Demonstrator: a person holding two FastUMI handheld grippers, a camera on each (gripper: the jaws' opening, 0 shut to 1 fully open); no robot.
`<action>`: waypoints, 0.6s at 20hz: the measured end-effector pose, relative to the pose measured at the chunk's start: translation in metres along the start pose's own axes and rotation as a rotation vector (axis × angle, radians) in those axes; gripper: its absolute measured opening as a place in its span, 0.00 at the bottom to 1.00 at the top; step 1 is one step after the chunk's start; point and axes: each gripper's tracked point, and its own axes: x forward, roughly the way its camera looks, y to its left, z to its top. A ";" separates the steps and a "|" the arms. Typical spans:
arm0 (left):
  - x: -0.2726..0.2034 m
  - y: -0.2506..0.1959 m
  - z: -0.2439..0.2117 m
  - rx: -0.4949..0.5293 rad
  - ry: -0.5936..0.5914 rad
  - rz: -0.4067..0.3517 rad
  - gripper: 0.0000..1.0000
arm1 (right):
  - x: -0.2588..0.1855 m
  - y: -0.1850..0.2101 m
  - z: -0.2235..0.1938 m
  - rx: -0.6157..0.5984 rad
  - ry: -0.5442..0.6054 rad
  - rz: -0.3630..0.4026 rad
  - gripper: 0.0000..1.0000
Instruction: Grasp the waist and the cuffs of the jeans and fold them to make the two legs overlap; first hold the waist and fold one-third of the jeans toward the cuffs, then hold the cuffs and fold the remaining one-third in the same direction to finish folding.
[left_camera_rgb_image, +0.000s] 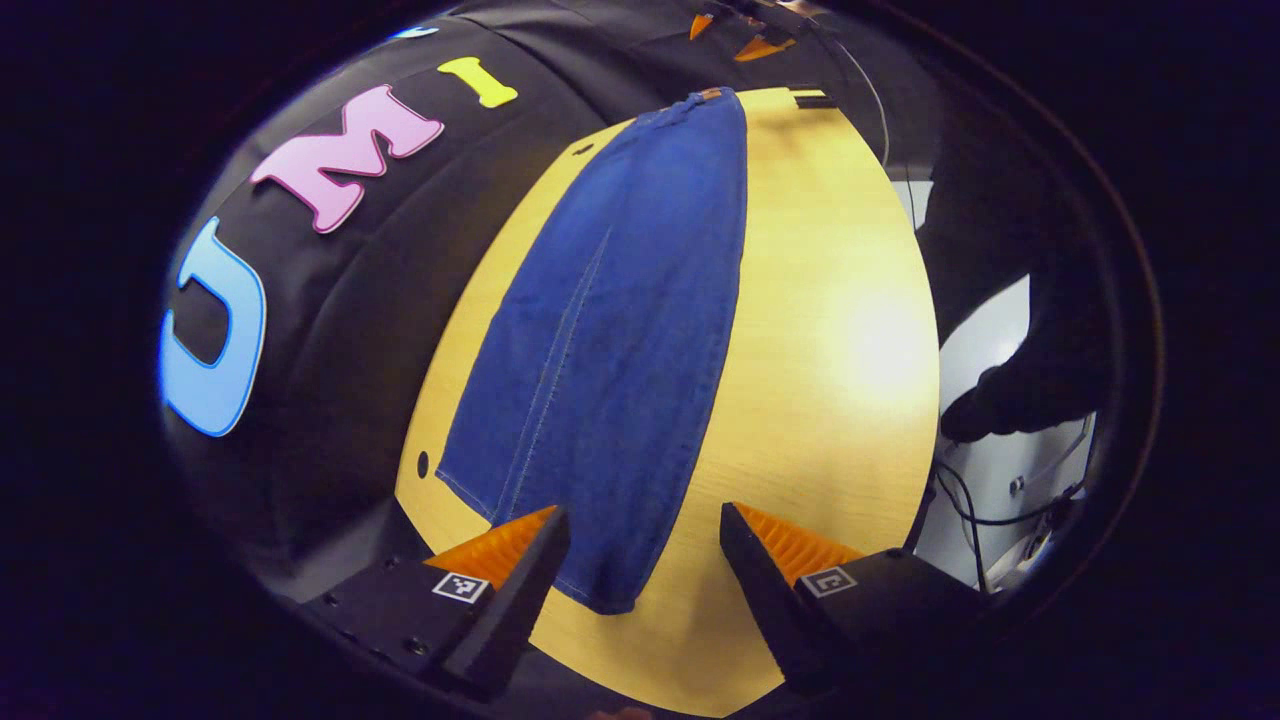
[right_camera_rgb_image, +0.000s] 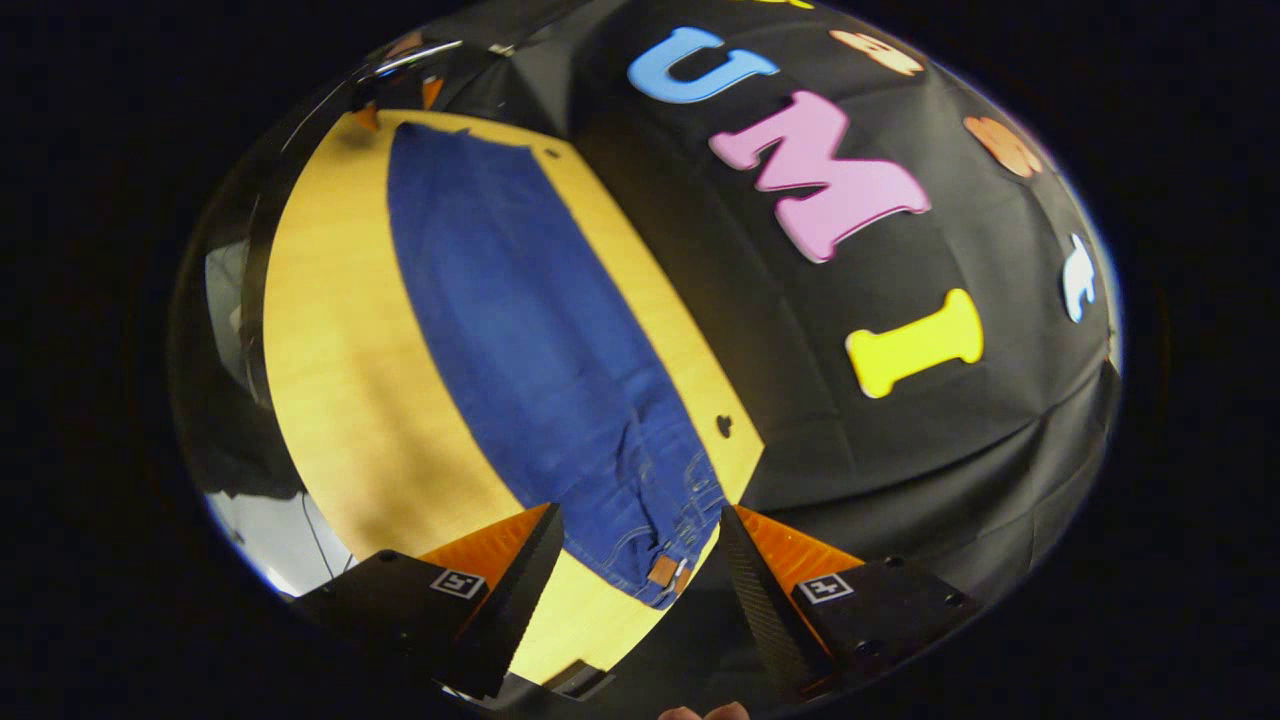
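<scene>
Blue jeans (left_camera_rgb_image: 620, 330) lie flat and lengthwise on the wooden table (left_camera_rgb_image: 830, 330), the legs overlapping. In the left gripper view the cuffs are nearest, and my left gripper (left_camera_rgb_image: 645, 520) hovers open just above the cuff end, with nothing held. The waist lies at the far end, where the other gripper's fingers (left_camera_rgb_image: 745, 40) show. In the right gripper view the jeans (right_camera_rgb_image: 520, 330) run away from me with the waist and its leather patch (right_camera_rgb_image: 662, 570) nearest. My right gripper (right_camera_rgb_image: 640, 520) stands open over the waist, its jaws apart on either side of the band.
The black booth wall runs along one long side of the table (right_camera_rgb_image: 330, 380). Small dark holes (left_camera_rgb_image: 422, 463) mark the tabletop near its corners. Beyond the other long edge a white floor with cables (left_camera_rgb_image: 1000, 500) and a dark shape shows.
</scene>
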 end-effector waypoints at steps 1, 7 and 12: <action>0.012 -0.003 -0.008 0.026 0.029 -0.032 0.97 | 0.013 0.004 -0.008 -0.051 0.004 0.026 0.97; 0.043 -0.001 -0.042 0.157 0.150 -0.118 0.97 | 0.056 0.017 -0.059 -0.297 0.020 0.152 0.96; 0.042 0.003 -0.042 0.193 0.139 -0.106 0.94 | 0.075 0.021 -0.112 -0.398 0.079 0.207 0.96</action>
